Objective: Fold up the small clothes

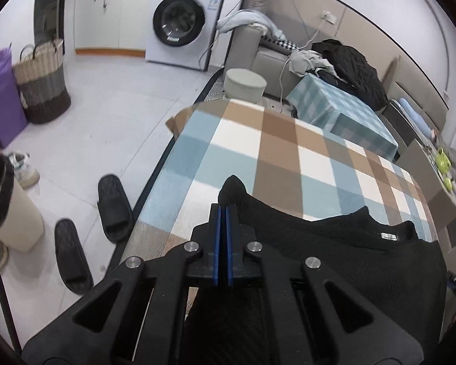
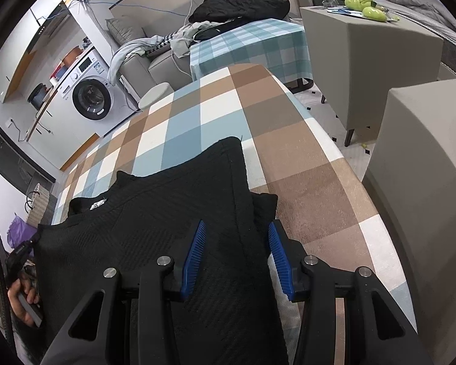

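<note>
A black knitted garment (image 1: 334, 243) lies spread on a table with a blue, brown and white checked cloth (image 1: 273, 152). My left gripper (image 1: 223, 206) is shut at the garment's left side, with a bunched black corner (image 1: 232, 188) poking out past its blue pads. In the right wrist view the same garment (image 2: 167, 213) lies on the checked cloth (image 2: 304, 152), collar and white label (image 2: 98, 205) to the left. My right gripper (image 2: 236, 223) hovers over the garment's right edge with its blue pads (image 2: 194, 252) well apart; the fabric lies flat beneath and between them, not pinched.
Two black slippers (image 1: 114, 210) lie on the floor left of the table. A washing machine (image 1: 182, 24), woven basket (image 1: 42, 82) and round stool (image 1: 243, 83) stand beyond. Another table in teal check (image 2: 252, 48) and grey cabinets (image 2: 380, 54) stand near. A hand (image 2: 21, 301) shows at lower left.
</note>
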Action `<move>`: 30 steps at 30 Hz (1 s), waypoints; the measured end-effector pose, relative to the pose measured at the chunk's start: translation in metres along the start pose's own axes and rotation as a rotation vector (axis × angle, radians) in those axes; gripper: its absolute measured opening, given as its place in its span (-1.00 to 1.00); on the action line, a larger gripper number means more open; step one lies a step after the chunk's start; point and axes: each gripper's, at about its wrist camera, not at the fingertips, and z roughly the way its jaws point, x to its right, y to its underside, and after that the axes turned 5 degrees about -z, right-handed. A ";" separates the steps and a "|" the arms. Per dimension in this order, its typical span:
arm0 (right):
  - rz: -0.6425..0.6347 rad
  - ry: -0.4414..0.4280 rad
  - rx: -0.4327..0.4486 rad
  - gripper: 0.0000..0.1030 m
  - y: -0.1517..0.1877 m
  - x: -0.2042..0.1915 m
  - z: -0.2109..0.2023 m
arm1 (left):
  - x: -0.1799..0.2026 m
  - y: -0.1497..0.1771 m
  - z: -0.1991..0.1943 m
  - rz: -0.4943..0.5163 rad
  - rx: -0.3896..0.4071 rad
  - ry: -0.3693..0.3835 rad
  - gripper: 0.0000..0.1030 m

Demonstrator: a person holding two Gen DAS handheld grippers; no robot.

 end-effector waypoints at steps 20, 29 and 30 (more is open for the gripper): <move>0.008 -0.005 -0.021 -0.14 0.003 -0.001 0.003 | -0.003 0.012 -0.005 0.005 -0.063 -0.024 -0.75; -0.016 -0.057 -0.080 -0.13 0.043 0.004 -0.015 | -0.021 0.060 -0.052 0.028 -0.096 -0.044 -0.19; -0.018 -0.063 -0.084 -0.13 0.048 0.004 -0.018 | -0.022 0.067 -0.057 0.037 -0.108 -0.042 -0.19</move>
